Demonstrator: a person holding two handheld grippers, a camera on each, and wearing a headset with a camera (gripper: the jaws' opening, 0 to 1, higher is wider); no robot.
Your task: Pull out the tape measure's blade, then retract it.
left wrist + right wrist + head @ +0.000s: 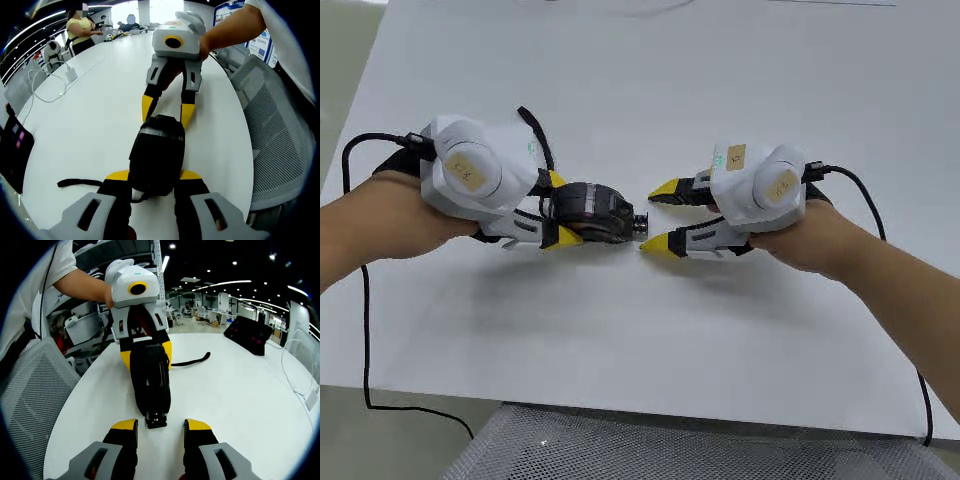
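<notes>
Two grippers face off mid-frame: your left gripper [563,208] pinches the tape measure [592,205], your right gripper [650,220] stands spread, flanking the blade hook [640,223].

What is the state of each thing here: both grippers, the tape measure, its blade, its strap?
tape measure: lying on the table, gripped at its case.
left gripper: shut on the tape measure.
right gripper: open, jaws on either side of the hook, not touching it.
hook: at the case mouth; blade not pulled out.
strap: loose on the table.
</notes>
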